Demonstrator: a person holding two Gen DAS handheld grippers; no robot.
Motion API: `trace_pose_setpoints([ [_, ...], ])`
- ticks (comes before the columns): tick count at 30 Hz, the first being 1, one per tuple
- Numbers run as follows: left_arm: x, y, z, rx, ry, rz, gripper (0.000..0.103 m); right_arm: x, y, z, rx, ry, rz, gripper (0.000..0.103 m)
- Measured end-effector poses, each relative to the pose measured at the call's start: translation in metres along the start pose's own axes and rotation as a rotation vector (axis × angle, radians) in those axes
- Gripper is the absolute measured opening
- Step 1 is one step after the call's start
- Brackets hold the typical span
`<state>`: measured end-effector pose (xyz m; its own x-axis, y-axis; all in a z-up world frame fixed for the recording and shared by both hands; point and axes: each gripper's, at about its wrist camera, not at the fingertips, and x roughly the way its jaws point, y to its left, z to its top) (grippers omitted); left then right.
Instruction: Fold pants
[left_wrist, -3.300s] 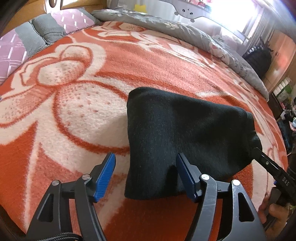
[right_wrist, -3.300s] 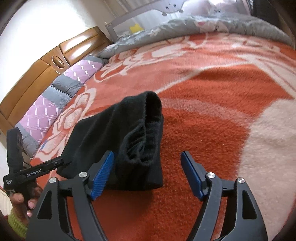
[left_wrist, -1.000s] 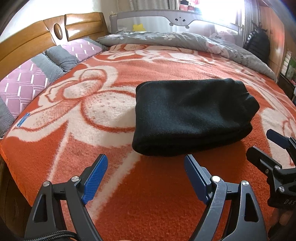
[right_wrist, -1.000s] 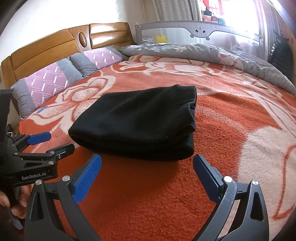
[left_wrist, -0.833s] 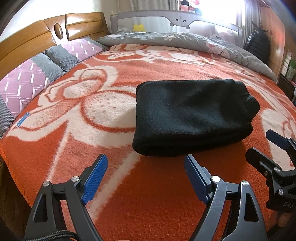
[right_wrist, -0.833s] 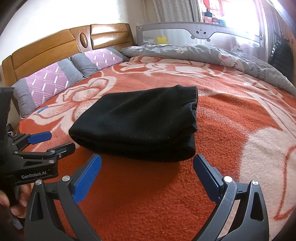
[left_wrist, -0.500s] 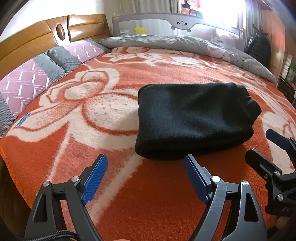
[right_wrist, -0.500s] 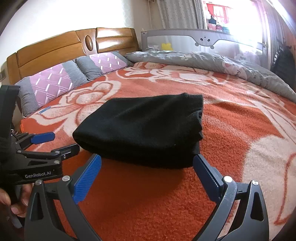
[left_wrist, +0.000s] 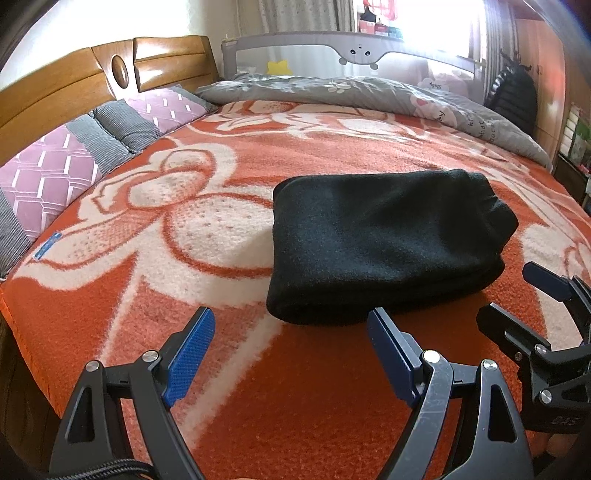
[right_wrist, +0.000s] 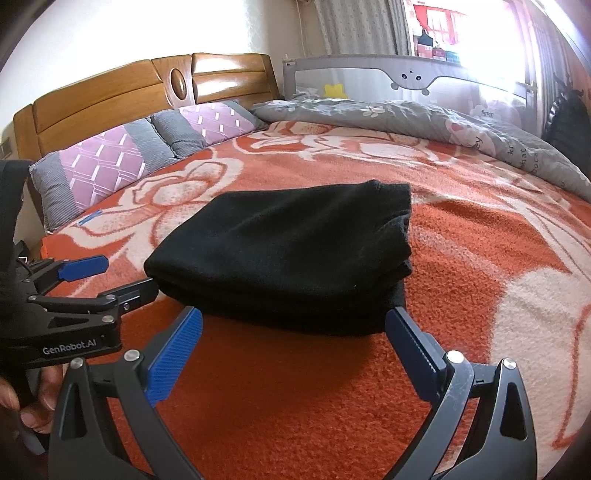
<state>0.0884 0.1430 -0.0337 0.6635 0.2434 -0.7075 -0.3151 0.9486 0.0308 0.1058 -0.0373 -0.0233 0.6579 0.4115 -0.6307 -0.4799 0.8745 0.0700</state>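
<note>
The black pants lie folded into a thick rectangular bundle on the orange and white blanket; they also show in the right wrist view. My left gripper is open and empty, just short of the bundle's near left corner. My right gripper is open and empty, just short of the bundle's near edge. Each gripper shows in the other's view, the right one at the right and the left one at the left.
A wooden headboard with purple and grey pillows stands at the left. A grey quilt and a grey bed rail run along the far side. The blanket's near left edge drops off the bed.
Both grippers have let go of the pants and drawn back and up from the bundle, which now lies flat. In the last second they tilted up slightly.
</note>
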Motion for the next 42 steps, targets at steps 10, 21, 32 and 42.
trace_pose_setpoints([
  [10,0.0005,0.0004,0.0002,0.000,0.001,-0.001,0.085,0.0023,0.0000,0.0000,0.005,0.006,0.000,0.099],
  [21,0.0009,0.0002,0.0004,-0.002,0.004,-0.004,0.085,0.0030,-0.0009,0.0018,0.009,0.005,0.003,0.099],
  [32,0.0016,0.0019,0.0017,-0.006,0.001,-0.001,0.085,0.0032,-0.0002,0.0044,0.010,0.003,0.004,0.099],
  [42,0.0013,0.0021,0.0057,-0.006,0.003,-0.003,0.085,0.0025,0.0003,0.0092,0.012,0.002,0.002,0.100],
])
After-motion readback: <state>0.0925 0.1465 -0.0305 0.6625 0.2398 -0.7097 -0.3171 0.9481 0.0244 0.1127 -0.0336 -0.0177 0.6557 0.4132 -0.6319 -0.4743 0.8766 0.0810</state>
